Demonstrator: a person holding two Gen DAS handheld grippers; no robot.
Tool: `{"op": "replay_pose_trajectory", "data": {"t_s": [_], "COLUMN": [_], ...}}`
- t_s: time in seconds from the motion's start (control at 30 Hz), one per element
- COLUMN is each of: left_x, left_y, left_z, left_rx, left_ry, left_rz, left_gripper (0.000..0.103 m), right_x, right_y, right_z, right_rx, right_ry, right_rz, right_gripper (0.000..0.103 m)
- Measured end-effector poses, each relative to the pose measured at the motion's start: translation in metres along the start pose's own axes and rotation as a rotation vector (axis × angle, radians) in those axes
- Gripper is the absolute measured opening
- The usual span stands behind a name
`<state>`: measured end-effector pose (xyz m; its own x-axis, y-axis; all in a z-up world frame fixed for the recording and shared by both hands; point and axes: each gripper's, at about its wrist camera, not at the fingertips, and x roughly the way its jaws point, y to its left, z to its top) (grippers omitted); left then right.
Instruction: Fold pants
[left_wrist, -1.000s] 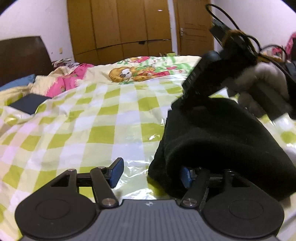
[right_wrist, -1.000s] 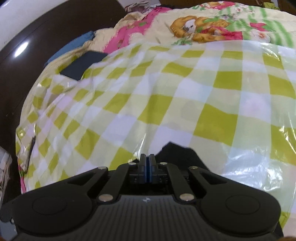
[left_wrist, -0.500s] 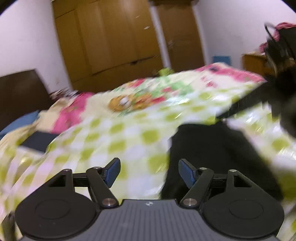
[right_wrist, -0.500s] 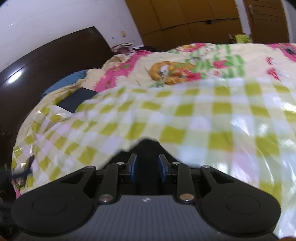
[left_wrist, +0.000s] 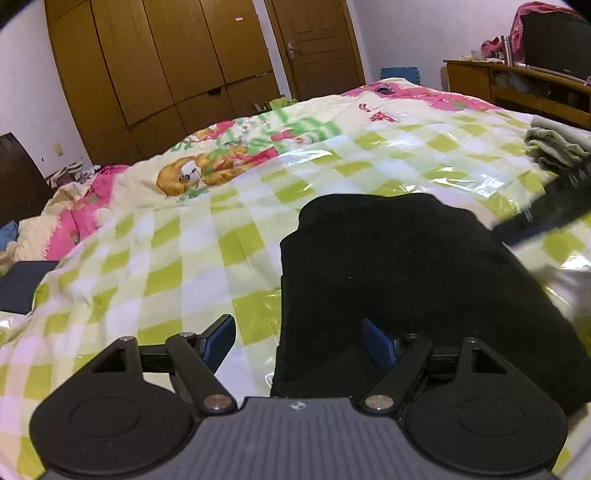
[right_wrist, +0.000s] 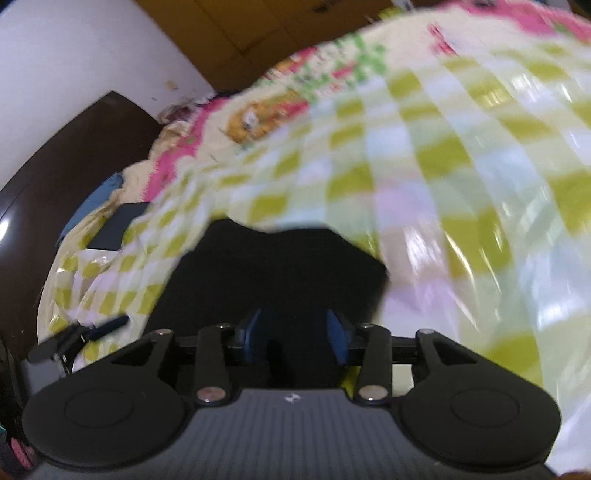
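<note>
Black pants (left_wrist: 399, 266) lie folded in a compact block on the green-and-white checked plastic sheet (left_wrist: 155, 258) over the bed. My left gripper (left_wrist: 299, 338) hovers at their near left edge. Its jaws are opening wide; the edge of the cloth lies between the blue pads (left_wrist: 221, 332), which do not press on it. In the right wrist view the pants (right_wrist: 277, 266) lie just beyond my right gripper (right_wrist: 295, 334), blurred by motion. Its jaws are opening too, with dark cloth showing behind the gap and nothing pinched. The right gripper (left_wrist: 546, 210) shows as a dark blur at the right edge of the left view.
A folded grey-green garment (left_wrist: 554, 147) sits at the bed's right side. A dark blue flat item (left_wrist: 18, 288) lies at the left by the dark headboard (right_wrist: 55, 177). A cartoon quilt (left_wrist: 207, 166) covers the far bed, with a wardrobe (left_wrist: 166, 66) and a wooden sideboard (left_wrist: 517, 85) beyond.
The right gripper, shut on the pants' edge a second ago, has opened and swung across the bed. The left gripper has opened wider and shifted; the pants now lie flat, free of both.
</note>
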<state>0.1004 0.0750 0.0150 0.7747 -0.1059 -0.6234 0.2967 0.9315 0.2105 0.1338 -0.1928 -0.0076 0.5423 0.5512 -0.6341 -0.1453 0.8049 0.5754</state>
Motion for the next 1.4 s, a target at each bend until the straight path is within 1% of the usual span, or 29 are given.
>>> {"op": "replay_pose_trajectory", "data": {"t_s": [0.07, 0.1, 0.17, 0.23, 0.27, 0.37, 0.47, 0.53, 0.57, 0.6, 0.7, 0.77, 0.8, 0.83, 0.9, 0.93, 1.0, 1.07, 1.13, 1.23, 1.33, 1.37, 1.4], "left_x": [0.007, 0.007, 0.004, -0.001, -0.002, 0.0, 0.014, 0.022, 0.02, 0.015, 0.0, -0.003, -0.003, -0.002, 0.0, 0.001, 0.001, -0.001, -0.002, -0.002, -0.001, 0.0, 0.001], "left_y": [0.003, 0.005, 0.006, 0.008, 0.01, 0.014, 0.014, 0.012, 0.012, 0.01, 0.011, 0.014, 0.017, 0.02, 0.025, 0.025, 0.02, 0.016, 0.016, 0.018, 0.019, 0.021, 0.022], "left_z": [-0.007, -0.01, -0.016, -0.023, -0.026, -0.027, -0.019, -0.012, -0.01, -0.008, -0.01, -0.014, -0.015, -0.015, -0.014, -0.014, -0.017, -0.019, -0.02, -0.021, -0.021, -0.021, -0.021], "left_rx": [-0.053, -0.073, -0.091, -0.108, -0.126, -0.173, -0.161, -0.155, -0.146, -0.133, -0.121, -0.118, -0.135, -0.159, -0.208, -0.209, -0.178, -0.154, -0.151, -0.156, -0.155, -0.16, -0.165], "left_ry": [0.023, 0.023, 0.016, 0.013, 0.011, 0.013, 0.004, 0.015, 0.018, 0.015, 0.011, 0.011, 0.016, 0.026, 0.042, 0.048, 0.049, 0.046, 0.043, 0.037, 0.034, 0.038, 0.04], "left_rz": [-0.019, -0.02, -0.01, 0.0, 0.007, 0.035, 0.052, 0.063, 0.068, 0.073, 0.054, 0.048, 0.034, 0.01, -0.023, -0.029, -0.011, 0.003, 0.001, -0.007, -0.017, -0.026, -0.035], "left_gripper": [0.09, 0.09, 0.09, 0.09, 0.09, 0.096, 0.097, 0.097, 0.097, 0.096, 0.096, 0.096, 0.096, 0.096, 0.096, 0.096, 0.096, 0.096, 0.097, 0.097, 0.097, 0.097, 0.097], "right_x": [0.013, 0.018, 0.024, 0.032, 0.038, 0.065, 0.099, 0.112, 0.11, 0.102, 0.056, 0.029, 0.023, 0.017, 0.017, 0.019, 0.024, 0.026, 0.027, 0.017, 0.007, 0.008, 0.013], "right_y": [-0.003, -0.001, 0.004, 0.01, 0.012, 0.022, 0.036, 0.044, 0.049, 0.053, 0.052, 0.041, 0.036, 0.029, 0.02, 0.016, 0.012, 0.01, 0.01, 0.003, -0.001, -0.002, -0.005], "right_z": [-0.002, 0.0, 0.005, 0.016, 0.023, 0.048, 0.071, 0.081, 0.082, 0.082, 0.068, 0.046, 0.038, 0.025, 0.006, -0.002, -0.01, -0.009, -0.006, -0.006, -0.006, -0.007, -0.007], "right_rx": [0.038, 0.034, 0.024, 0.001, -0.008, -0.034, -0.067, -0.094, -0.108, -0.122, -0.115, -0.072, -0.045, -0.012, 0.028, 0.049, 0.085, 0.127, 0.124, 0.14, 0.115, 0.122, 0.147], "right_ry": [0.022, 0.025, 0.025, 0.025, 0.027, 0.031, 0.036, 0.042, 0.032, 0.014, -0.024, 0.001, 0.014, 0.035, 0.081, 0.08, 0.077, 0.084, 0.099, 0.091, 0.054, 0.063, 0.084], "right_rz": [0.014, 0.015, 0.016, 0.022, 0.025, 0.013, -0.013, -0.041, -0.06, -0.057, 0.0, 0.042, 0.048, 0.054, 0.068, 0.072, 0.095, 0.116, 0.131, 0.122, 0.069, 0.077, 0.108], "right_gripper": [0.042, 0.045, 0.044, 0.04, 0.035, 0.03, 0.027, 0.026, 0.026, 0.027, 0.03, 0.034, 0.039, 0.041, 0.043, 0.043, 0.045, 0.045, 0.045, 0.045, 0.047, 0.047, 0.047]}}
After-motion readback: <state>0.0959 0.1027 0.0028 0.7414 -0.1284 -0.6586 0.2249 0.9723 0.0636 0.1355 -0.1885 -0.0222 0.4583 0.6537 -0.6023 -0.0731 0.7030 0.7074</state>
